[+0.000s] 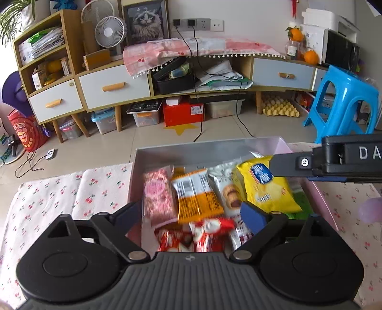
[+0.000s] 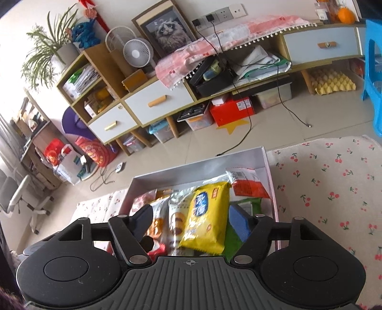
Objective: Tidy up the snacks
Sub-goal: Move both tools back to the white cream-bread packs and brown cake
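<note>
Snacks sit packed in the box (image 1: 167, 152), so I keep both claws wide open and empty, the left gripper (image 1: 194, 213) over the red packet (image 1: 210, 226), the right gripper (image 2: 191, 220) straddling the yellow bag (image 2: 207, 214), closing gently.

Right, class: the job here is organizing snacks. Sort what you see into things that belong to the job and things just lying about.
Belongs to the job:
- yellow snack bag
- orange-and-white packet
- pink sweets bag
- red wrappers
- box holding them
- left gripper and right gripper, both open

Just lying about:
- blue stool
- desk fan
- cat picture
- egg tray
</note>
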